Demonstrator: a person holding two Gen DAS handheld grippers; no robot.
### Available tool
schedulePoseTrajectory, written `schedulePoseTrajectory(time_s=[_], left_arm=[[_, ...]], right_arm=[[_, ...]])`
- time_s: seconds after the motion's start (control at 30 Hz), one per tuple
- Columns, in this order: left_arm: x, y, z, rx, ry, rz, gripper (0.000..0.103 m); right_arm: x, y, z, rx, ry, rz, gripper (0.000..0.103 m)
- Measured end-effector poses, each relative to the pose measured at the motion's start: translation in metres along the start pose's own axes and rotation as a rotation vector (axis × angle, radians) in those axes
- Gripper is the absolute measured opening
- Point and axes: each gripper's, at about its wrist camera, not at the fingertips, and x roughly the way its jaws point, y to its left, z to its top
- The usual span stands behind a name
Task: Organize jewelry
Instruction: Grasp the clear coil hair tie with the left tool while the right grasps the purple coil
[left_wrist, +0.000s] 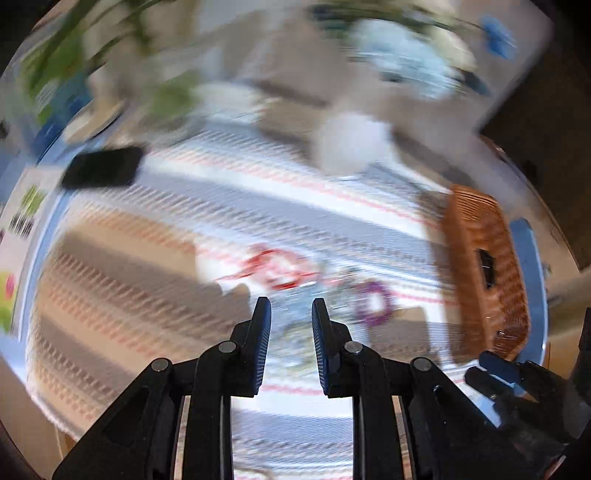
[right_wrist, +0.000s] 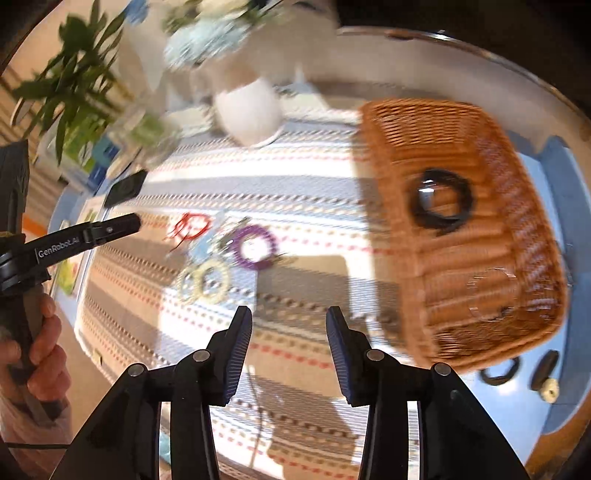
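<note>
The jewelry pile (right_wrist: 225, 254) lies on the striped cloth (right_wrist: 303, 184) ahead-left of your right gripper (right_wrist: 289, 350), with the wicker basket (right_wrist: 461, 229) ahead-right. Both your grippers stand parted and empty, the left gripper (left_wrist: 291, 343) narrower. You seem between picks; next, settle over one bracelet, perhaps the purple one (right_wrist: 255, 247).

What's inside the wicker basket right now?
In the wicker basket: a black bracelet and a clear bangle. The near wall hides the floor just behind it.
</note>
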Motion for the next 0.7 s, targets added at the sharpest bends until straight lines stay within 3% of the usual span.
schedulePoseTrajectory(time_s=[0.1, 0.2, 0.33, 0.5, 0.7], left_arm=[[0.001, 0.038, -0.009, -0.038, 0.018, 0.005, 0.021], [0.009, 0.047, -0.017, -0.045, 0.043, -0.024, 0.021], [0.036, 0.041, -0.029, -0.011, 0.102, -0.093, 0.021], [0.067, 0.023, -0.039, 0.054, 0.161, -0.110, 0.021], [0.085, 0.014, -0.045, 0.099, 0.169, -0.123, 0.021]], right_arm=[[0.019, 0.017, -0.001, -0.028, 0.022, 0.005, 0.042], [0.036, 0.025, 0.001, -0.034, 0.040, 0.006, 0.042], [0.058, 0.024, 0.013, -0.014, 0.043, -0.004, 0.042], [0.079, 0.012, 0.035, 0.013, 0.041, -0.014, 0.042], [0.103, 0.021, 0.058, -0.100, 0.048, -0.055, 0.042]])
